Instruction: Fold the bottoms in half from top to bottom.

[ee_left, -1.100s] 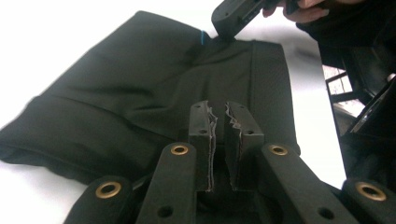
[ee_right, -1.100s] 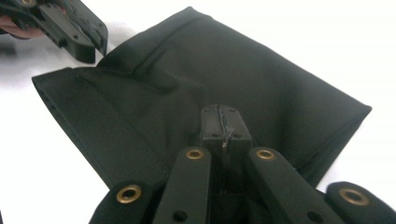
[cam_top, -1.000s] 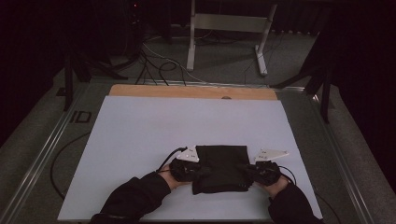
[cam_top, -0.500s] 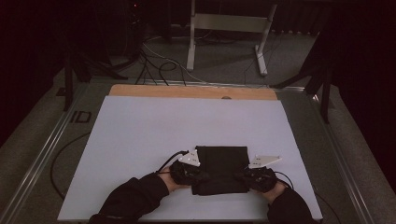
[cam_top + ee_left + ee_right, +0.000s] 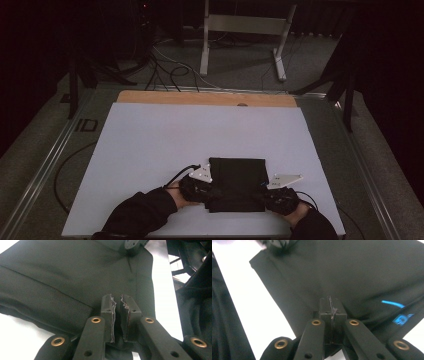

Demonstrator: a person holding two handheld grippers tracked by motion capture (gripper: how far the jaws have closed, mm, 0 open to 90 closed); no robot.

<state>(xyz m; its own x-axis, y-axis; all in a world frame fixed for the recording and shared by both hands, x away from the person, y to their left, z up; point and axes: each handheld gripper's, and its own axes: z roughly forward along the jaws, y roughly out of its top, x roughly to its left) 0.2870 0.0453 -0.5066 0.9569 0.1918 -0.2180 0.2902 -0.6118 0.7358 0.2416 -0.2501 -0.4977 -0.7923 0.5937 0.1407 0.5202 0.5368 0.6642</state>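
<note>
Room: dark around the edges — grey carpet floor point(image 5: 320, 70), a metal stand point(image 5: 245, 30) at the far side and loose cables point(image 5: 170, 70) lying left of it.
Bench: a white top point(image 5: 200, 135) with a strip of bare wood point(image 5: 200, 97) along its far edge and a metal rail point(image 5: 45, 165) down the left side.
Cloth: a black folded garment point(image 5: 237, 182), roughly square, flat on the near middle of the bench, between the two hands; in the right gripper view a small blue print point(image 5: 400, 315) shows on it, at the right.
Left gripper: point(image 5: 200, 187) at the near left corner of the garment, held by a hand in a dark sleeve point(image 5: 140, 217) that comes in from the near edge.
Left fingers: point(image 5: 108, 307) close together with a thin gap at the tips — they sit on the garment's near edge, and the fabric runs under and between them, so they are grasping the cloth.
Right gripper: point(image 5: 277, 195) at the near right corner of the garment, its grey plate pointing right.
Right fingers: point(image 5: 325, 307) clenched tight, pad against pad, over the garment's near edge; whether fabric is pinched between them I cannot tell.
Spacing: the two grippers are apart by the garment's width, each at one near corner.
</note>
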